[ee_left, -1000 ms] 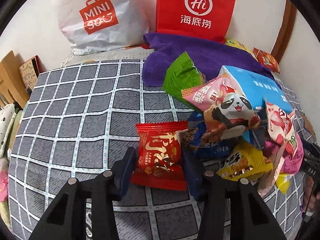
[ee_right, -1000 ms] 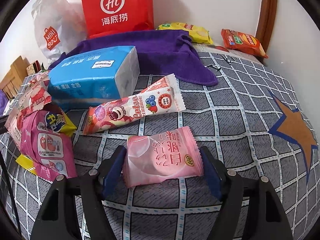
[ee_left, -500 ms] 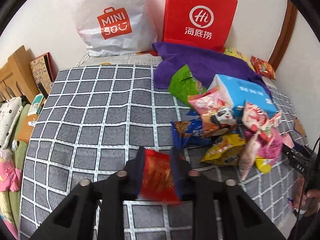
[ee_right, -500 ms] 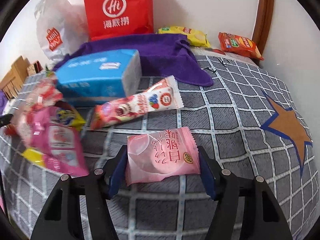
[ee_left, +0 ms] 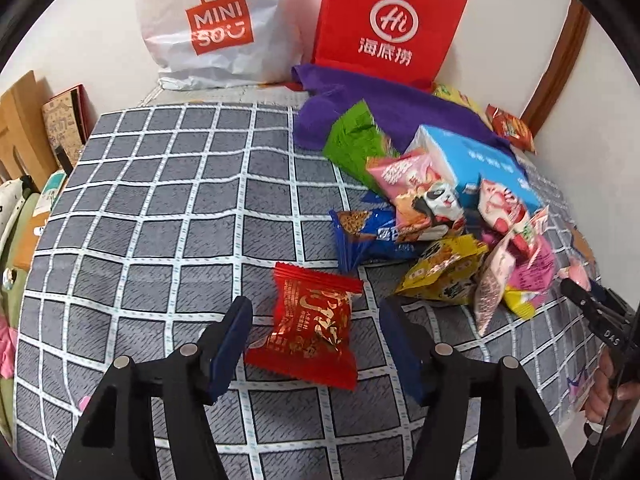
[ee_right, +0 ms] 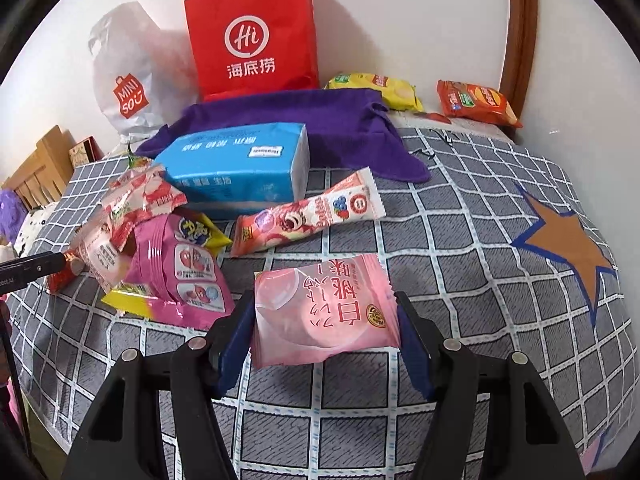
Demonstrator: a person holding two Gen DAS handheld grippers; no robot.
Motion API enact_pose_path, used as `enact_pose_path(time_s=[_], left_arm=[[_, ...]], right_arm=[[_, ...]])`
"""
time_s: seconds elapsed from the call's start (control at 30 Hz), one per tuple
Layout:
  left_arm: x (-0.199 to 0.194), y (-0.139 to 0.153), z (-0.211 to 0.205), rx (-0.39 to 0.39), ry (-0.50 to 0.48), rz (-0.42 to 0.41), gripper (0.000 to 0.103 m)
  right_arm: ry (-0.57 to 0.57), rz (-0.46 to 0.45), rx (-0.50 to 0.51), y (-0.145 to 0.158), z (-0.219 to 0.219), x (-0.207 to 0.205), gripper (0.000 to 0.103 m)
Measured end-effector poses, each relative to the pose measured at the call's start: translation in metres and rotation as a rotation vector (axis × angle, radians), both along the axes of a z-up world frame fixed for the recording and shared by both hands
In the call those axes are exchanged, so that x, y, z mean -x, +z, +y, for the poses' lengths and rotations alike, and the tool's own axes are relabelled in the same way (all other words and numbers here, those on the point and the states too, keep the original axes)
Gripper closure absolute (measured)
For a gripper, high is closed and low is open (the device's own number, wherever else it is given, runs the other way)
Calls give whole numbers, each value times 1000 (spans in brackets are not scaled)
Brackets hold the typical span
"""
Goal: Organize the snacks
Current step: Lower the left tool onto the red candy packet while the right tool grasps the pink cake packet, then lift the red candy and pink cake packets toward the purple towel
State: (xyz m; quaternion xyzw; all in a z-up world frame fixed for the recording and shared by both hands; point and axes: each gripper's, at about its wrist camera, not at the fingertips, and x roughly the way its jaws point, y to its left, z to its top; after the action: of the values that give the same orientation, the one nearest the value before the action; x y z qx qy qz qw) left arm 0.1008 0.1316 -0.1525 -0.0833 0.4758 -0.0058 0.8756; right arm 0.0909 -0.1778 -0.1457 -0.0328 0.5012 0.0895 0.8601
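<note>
Red candy packet (ee_left: 314, 322) lay flat on the checked blanket (ee_left: 160, 208), between the wide-apart jaws of the left gripper (ee_left: 316, 340), touching neither, so that gripper was let go. The pink packet (ee_right: 326, 308) sat squeezed between the blue pads of the right gripper (ee_right: 326, 340). At 2 o'clock from the red packet, the snack pile (ee_left: 440, 216) was a jumble beside the blue tissue pack (ee_right: 240, 164). Only one or two packets looked sorted. I judged most of the job was left.

I count two shopping bags (ee_right: 252, 36), one purple towel (ee_right: 340, 128), one blue tissue pack (ee_right: 240, 160), roughly a dozen snack packets (ee_right: 324, 308).
</note>
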Motion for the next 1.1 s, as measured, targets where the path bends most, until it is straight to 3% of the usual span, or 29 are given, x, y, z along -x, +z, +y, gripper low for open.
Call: enact_pose_path(time_s=[0.13, 0.23, 0.27, 0.47, 0.8, 1.07, 1.1], left_arm=[[-7, -16, -9, -64, -12, 35, 39], [-4, -18, -18, -129, -27, 16, 41], [-4, -18, -20, -133, -32, 11, 53], [3, -5, -22, -119, -38, -7, 53], [10, 42, -35, -72, -71, -81, 53], [-11, 74, -66, -35, -138, -110, 53], [-16, 78, -70, -34, -145, -115, 57]], right_arm=[[-12, 3, -4, -2, -3, 1, 37], [-20, 4, 5, -3, -5, 3, 37], [-21, 3, 7, -3, -6, 3, 37], [-14, -15, 2, 6, -5, 5, 37], [7, -53, -25, 32, 2, 1, 37], [32, -69, -29, 53, 13, -15, 37], [35, -77, -28, 58, 15, -19, 37]])
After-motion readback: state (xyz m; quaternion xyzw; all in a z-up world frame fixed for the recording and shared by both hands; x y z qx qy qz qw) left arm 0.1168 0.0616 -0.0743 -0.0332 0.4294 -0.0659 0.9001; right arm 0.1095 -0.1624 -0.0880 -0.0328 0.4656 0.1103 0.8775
